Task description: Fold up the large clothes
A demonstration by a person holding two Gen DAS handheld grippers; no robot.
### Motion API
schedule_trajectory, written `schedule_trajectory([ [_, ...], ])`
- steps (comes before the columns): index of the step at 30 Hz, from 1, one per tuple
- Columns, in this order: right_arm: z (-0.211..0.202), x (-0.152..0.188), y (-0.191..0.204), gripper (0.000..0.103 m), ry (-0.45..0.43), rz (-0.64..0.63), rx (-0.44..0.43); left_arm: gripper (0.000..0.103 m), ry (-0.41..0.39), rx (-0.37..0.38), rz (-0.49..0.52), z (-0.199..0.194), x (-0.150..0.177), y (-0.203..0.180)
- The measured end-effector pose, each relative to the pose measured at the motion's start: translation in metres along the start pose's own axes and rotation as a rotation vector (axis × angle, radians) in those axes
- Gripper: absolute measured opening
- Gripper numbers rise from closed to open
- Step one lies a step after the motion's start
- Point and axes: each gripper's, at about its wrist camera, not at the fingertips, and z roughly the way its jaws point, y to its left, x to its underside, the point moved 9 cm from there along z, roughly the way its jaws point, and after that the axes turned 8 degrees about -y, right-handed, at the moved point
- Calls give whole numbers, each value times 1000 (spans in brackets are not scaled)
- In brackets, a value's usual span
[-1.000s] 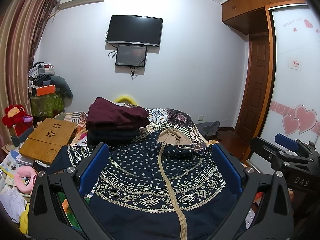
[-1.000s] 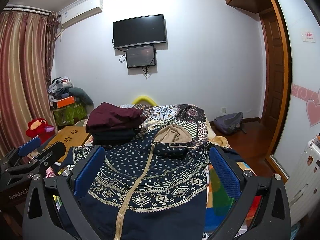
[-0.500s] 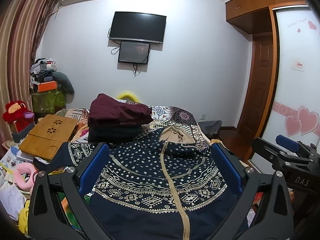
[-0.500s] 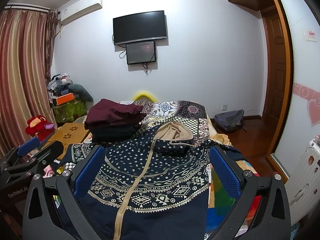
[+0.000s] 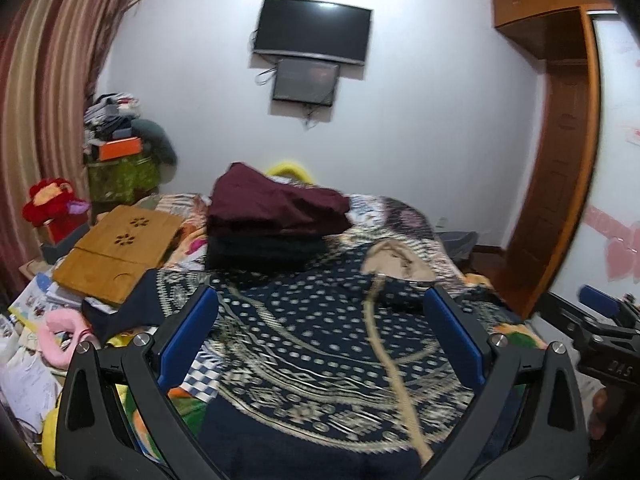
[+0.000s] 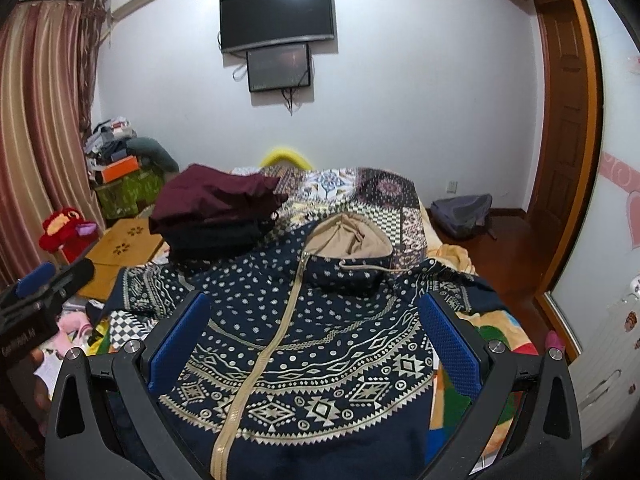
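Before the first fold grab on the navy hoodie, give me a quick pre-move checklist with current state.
1. Left gripper open, nothing between its fingers: ok.
2. Right gripper open and empty: ok.
3. Navy hoodie lying front up on the bed, zipper closed along its visible length: ok.
4. Sleeves laid out flat: cannot tell; the left sleeve runs off toward the bed edge, and the other one is largely hidden.
5. Hood flat: not ok, it stands open and bunched.
6. Fold space: not ok, the stack of folded clothes sits close against the hoodie's shoulder.
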Motion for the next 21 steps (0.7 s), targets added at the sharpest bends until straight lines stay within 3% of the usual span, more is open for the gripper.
schedule_trajectory([
  [10,60,11,-12,103,134,25,21,103,125,-180,-104,78,11,100],
  [15,85,18,-21,103,190,47,45,103,215,-268,-240,114,26,182],
  [21,110,33,-36,103,264,82,71,103,334,-307,-399,144,62,255],
])
